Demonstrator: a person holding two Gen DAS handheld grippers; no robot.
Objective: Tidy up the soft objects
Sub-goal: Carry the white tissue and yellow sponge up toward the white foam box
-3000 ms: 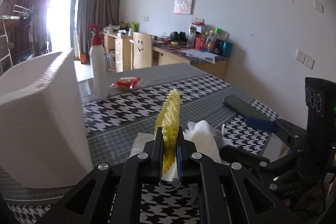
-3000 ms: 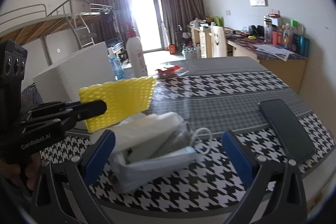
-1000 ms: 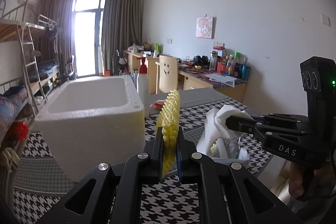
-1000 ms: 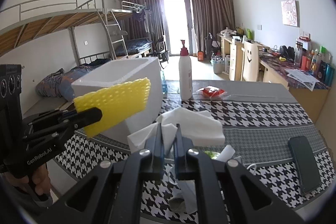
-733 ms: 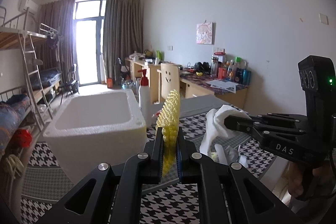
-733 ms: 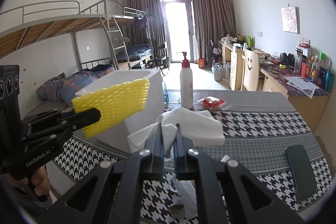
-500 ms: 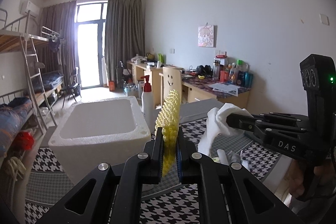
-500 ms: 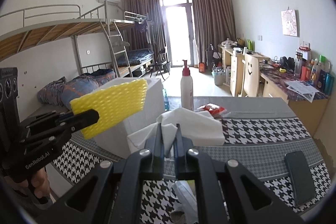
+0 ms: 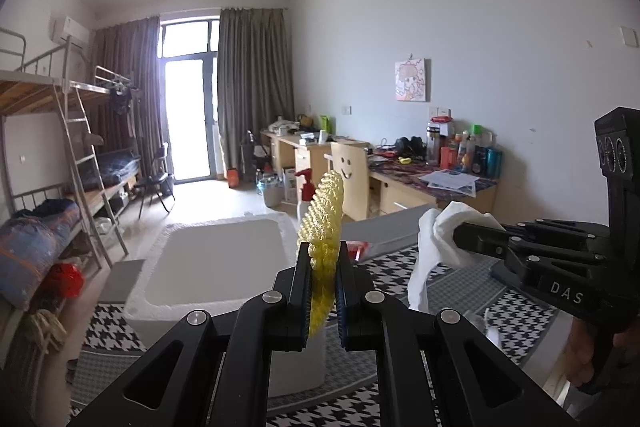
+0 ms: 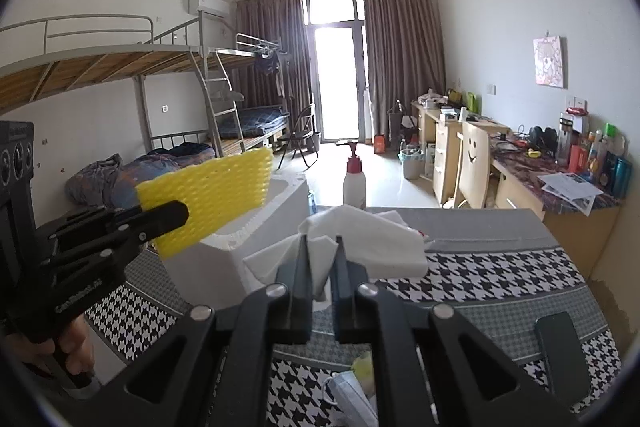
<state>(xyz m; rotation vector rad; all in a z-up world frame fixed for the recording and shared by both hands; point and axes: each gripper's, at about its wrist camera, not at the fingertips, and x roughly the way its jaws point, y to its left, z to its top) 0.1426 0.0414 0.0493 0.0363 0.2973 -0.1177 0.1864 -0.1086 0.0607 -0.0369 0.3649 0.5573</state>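
Note:
My left gripper (image 9: 323,255) is shut on a yellow foam net sleeve (image 9: 325,219), held edge-on in the air above the near rim of a white foam box (image 9: 216,263). From the right wrist view the sleeve (image 10: 216,199) is a flat yellow sheet beside the box (image 10: 224,259). My right gripper (image 10: 322,247) is shut on a white tissue (image 10: 360,235), lifted above the table to the right of the box. The tissue (image 9: 436,243) hangs from the right gripper in the left wrist view.
A houndstooth-patterned table (image 10: 500,275) carries a pump bottle (image 10: 354,183), a red packet (image 9: 357,249), a dark phone (image 10: 562,355) at the right, and a face mask (image 10: 348,391) with small items below my right gripper. Desks and a smiley chair (image 10: 472,163) stand behind.
Both grippers have risen, carrying the yellow sleeve and the tissue higher. The open top of the foam box now shows lower in the left wrist view. Three seconds ago the right gripper was open.

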